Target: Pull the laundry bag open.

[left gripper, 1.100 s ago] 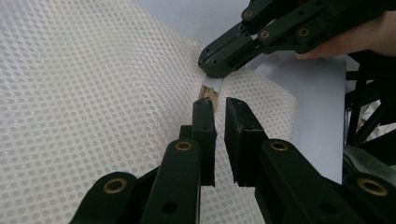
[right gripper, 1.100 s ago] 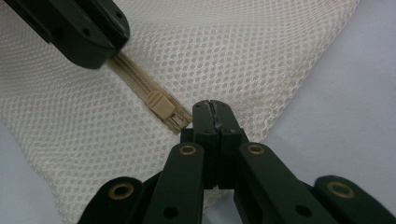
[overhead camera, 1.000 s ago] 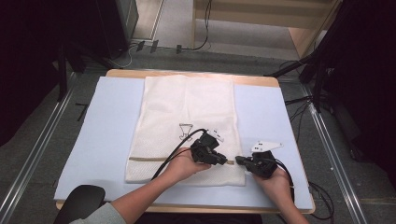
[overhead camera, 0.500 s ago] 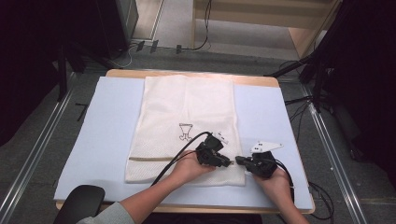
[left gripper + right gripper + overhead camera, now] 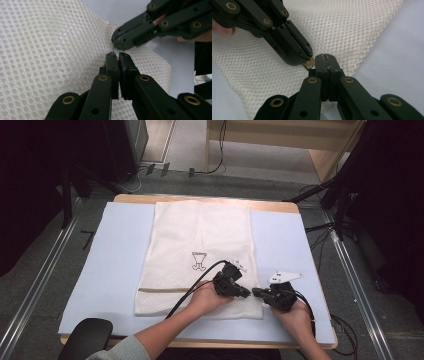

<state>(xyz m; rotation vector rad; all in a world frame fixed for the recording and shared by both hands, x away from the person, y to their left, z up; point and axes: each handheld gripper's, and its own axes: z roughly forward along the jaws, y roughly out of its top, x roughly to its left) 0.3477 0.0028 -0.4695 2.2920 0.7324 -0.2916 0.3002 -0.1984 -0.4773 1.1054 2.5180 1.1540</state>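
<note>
A white mesh bag with a small black cup drawing lies flat on the light blue mat. Both grippers meet tip to tip at its near right corner. My left gripper is shut on a small tan tab at the bag's edge; its jaws rest on the mesh. Coming from the right, my right gripper is shut and pinches the bag's edge. The bag's corner bulges up a little around the two tips.
The mat covers a wooden table. A tan seam line crosses the bag's near end. A black chair back sits at the near left. Cables and metal rails lie on the floor around the table.
My left gripper has slid a little to the right, closing up to the right gripper's tip. The bag and the right hand have hardly moved.
</note>
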